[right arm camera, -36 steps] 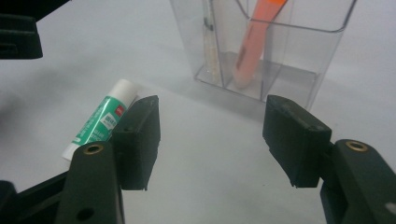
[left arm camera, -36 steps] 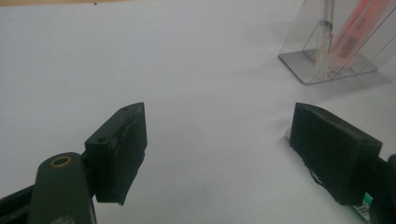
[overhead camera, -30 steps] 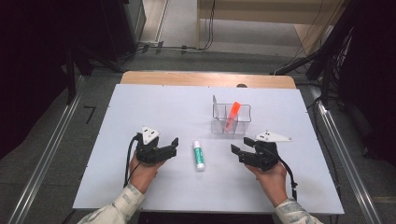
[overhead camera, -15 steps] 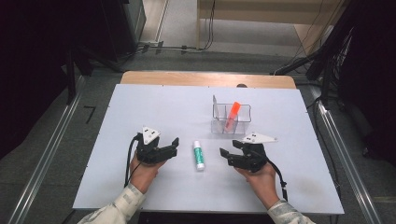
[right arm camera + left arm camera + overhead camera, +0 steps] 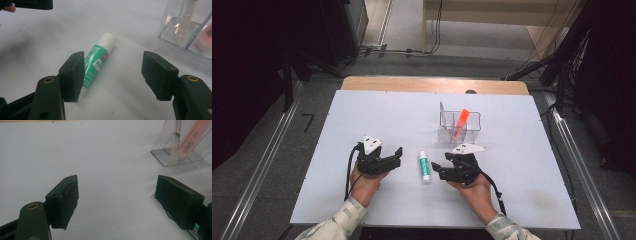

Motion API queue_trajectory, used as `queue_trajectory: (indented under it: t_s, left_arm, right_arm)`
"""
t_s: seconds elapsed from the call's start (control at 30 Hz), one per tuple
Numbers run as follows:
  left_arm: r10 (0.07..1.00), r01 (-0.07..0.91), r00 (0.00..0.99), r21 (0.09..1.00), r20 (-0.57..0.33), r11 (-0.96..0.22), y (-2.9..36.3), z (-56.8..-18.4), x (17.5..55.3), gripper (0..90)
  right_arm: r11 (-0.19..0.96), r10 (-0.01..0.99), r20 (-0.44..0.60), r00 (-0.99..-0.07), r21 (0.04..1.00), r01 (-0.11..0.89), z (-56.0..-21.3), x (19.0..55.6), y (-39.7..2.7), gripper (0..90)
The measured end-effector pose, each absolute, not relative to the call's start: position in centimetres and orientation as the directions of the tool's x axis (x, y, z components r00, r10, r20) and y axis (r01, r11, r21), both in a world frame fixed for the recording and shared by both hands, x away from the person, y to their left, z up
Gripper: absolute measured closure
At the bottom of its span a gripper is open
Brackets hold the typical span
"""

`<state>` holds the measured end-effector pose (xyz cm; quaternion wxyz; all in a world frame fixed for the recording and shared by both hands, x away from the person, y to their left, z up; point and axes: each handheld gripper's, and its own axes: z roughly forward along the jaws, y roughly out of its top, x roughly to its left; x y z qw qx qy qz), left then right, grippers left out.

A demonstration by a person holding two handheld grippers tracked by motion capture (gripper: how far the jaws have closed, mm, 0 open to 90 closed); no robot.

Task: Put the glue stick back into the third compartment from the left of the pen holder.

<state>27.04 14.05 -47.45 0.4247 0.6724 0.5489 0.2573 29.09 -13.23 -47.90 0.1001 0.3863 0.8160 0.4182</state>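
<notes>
My left claw (image 5: 396, 156) stood wide open and empty. Just right of it, between my two claws, lay the glue stick (image 5: 425, 166), flat on the table (image 5: 522, 145). It looked light, stiff and slick, likely to roll; I'd pinch it mid-barrel. My right claw (image 5: 112, 75) gaped wide, one jaw beside the tube, gripping nothing.

Right gripper (image 5: 112, 75) fingers spread wide around the lying glue stick (image 5: 98, 62).

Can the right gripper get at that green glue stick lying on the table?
Probably yes: the right gripper is open, the glue stick lies just ahead beside one finger, and nothing sits between them.
</notes>
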Motion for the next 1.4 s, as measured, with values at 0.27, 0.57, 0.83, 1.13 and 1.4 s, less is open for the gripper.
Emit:
queue_trajectory:
  t_s: [0.27,0.57,0.83,1.13,1.4]
  left_arm:
    - [0.957,0.52,0.265,0.853,-0.119,-0.038,14.2,-47.5,27.1,19.2]
    - [0.957,0.519,0.264,0.854,-0.119,-0.037,14.2,-47.5,27.1,19.3]
    - [0.957,0.52,0.265,0.853,-0.117,-0.04,14.1,-47.5,27.1,19.3]
    - [0.956,0.522,0.266,0.852,-0.121,-0.037,14.1,-47.6,27.1,19.3]
    - [0.957,0.523,0.265,0.851,-0.12,-0.038,14.1,-47.6,27.1,19.3]
  right_arm:
    - [0.376,0.706,0.161,-0.69,0.739,0.558,-48.6,29.6,-11.4,34.0]
    - [0.389,0.707,0.158,-0.689,0.727,0.566,-49.2,30.0,-9.9,34.0]
    - [0.403,0.711,0.15,-0.687,0.713,0.573,-49.7,30.2,-9.1,34.0]
    - [0.422,0.713,0.145,-0.686,0.693,0.584,-50.2,30.3,-8.5,34.2]
    - [0.429,0.724,0.135,-0.677,0.68,0.594,-50.5,30.8,-8.0,35.8]
